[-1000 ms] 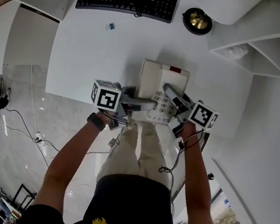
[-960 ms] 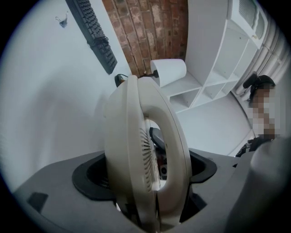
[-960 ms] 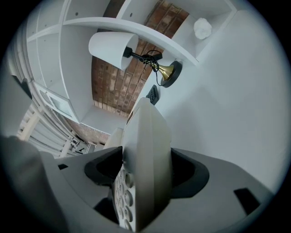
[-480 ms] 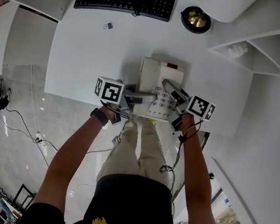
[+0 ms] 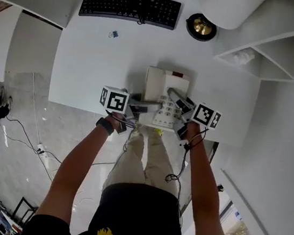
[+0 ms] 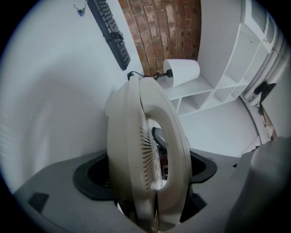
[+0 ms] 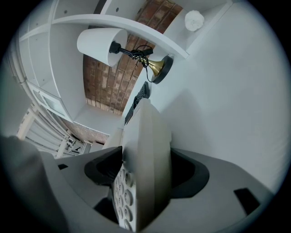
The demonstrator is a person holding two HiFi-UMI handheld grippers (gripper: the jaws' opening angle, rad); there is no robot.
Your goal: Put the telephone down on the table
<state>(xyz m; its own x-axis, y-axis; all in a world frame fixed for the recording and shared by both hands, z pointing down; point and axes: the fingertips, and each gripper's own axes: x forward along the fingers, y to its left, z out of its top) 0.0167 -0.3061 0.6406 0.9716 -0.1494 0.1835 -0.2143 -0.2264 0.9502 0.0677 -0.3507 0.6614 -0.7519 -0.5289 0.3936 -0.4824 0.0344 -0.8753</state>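
Observation:
A beige desk telephone (image 5: 160, 88) with handset and keypad is over the front part of the white table (image 5: 89, 63). My left gripper (image 5: 149, 107) is shut on its handset side, and my right gripper (image 5: 175, 99) is shut on its keypad side. In the left gripper view the telephone's handset edge (image 6: 145, 150) fills the gap in the left gripper (image 6: 148, 182). The right gripper view shows the keypad edge (image 7: 143, 150) clamped in the right gripper (image 7: 143, 182). I cannot tell whether the telephone touches the table.
A black keyboard (image 5: 131, 7) lies at the table's far edge, with a small binder clip (image 5: 113, 34) near it. A lamp with a brass base (image 5: 201, 27) and white shade (image 5: 228, 6) stands at the back right. White shelves (image 5: 285, 58) rise on the right.
Both grippers keep their hold on the telephone. It has shifted slightly left in the picture and looks a little smaller, with the two marker cubes drawn closer together.

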